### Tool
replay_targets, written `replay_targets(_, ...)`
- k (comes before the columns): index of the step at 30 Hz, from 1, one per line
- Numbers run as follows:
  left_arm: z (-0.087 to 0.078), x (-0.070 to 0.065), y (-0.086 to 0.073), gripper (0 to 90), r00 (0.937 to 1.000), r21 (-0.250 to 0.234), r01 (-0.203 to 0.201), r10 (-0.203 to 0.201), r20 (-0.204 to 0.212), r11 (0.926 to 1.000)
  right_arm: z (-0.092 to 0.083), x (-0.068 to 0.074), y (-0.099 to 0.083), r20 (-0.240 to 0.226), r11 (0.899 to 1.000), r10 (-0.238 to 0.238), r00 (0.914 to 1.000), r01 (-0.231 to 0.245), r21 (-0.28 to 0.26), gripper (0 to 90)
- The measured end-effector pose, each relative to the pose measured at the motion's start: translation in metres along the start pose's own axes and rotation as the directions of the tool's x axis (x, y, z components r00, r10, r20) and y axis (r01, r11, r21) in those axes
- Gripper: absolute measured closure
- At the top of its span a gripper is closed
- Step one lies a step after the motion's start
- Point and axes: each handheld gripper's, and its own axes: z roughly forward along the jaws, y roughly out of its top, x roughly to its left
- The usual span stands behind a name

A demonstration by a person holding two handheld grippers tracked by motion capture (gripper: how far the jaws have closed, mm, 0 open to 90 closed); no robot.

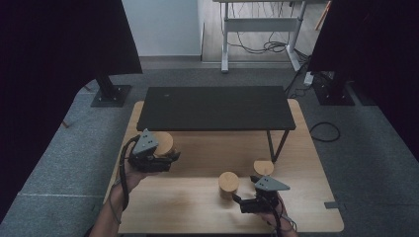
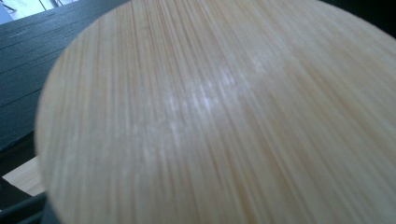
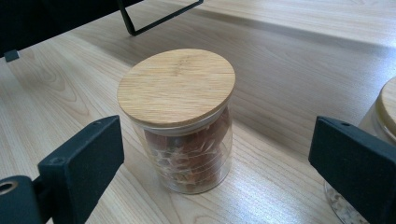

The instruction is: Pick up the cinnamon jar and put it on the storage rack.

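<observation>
Three bamboo-lidded glass jars are standing on the wooden table [image 1: 197, 207]. The left gripper [image 1: 170, 159] is apparently clamping the first jar [image 1: 164, 143], by the black shelf [image 1: 212, 106]; its lid is blurring up close in the left gripper view. The right gripper [image 1: 238, 199] is gaping wide, facing the second jar [image 3: 182, 126], touching nothing. The third jar [image 1: 263, 168] is sitting just behind.

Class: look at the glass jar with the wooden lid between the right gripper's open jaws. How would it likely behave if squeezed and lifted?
The jar has smooth glass walls, so it may be slippery and breakable. Its wooden lid could perhaps lift off. Standing upright on a flat base, it probably won't roll.
</observation>
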Motion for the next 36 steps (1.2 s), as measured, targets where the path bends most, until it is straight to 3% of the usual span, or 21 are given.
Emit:
replay_targets(5,0.000,0.001,0.006,25.4,0.9998,0.009,-0.017,0.017,-0.003,0.9998,0.000,0.000,0.000,-0.001,1.000,-0.001,1.0000,0.001,-0.001,2.8)
replay_targets(25,0.006,0.011,0.018,25.4,0.9998,-0.005,-0.011,0.011,0.017,0.9999,0.001,0.001,0.000,0.003,1.000,-0.008,1.0000,0.008,0.010,2.8)
replay_targets(36,0.006,0.013,0.031,25.3,0.9994,-0.016,-0.027,0.027,0.022,0.9995,0.001,0.001,0.001,0.004,1.000,-0.007,1.0000,0.007,0.017,2.5)
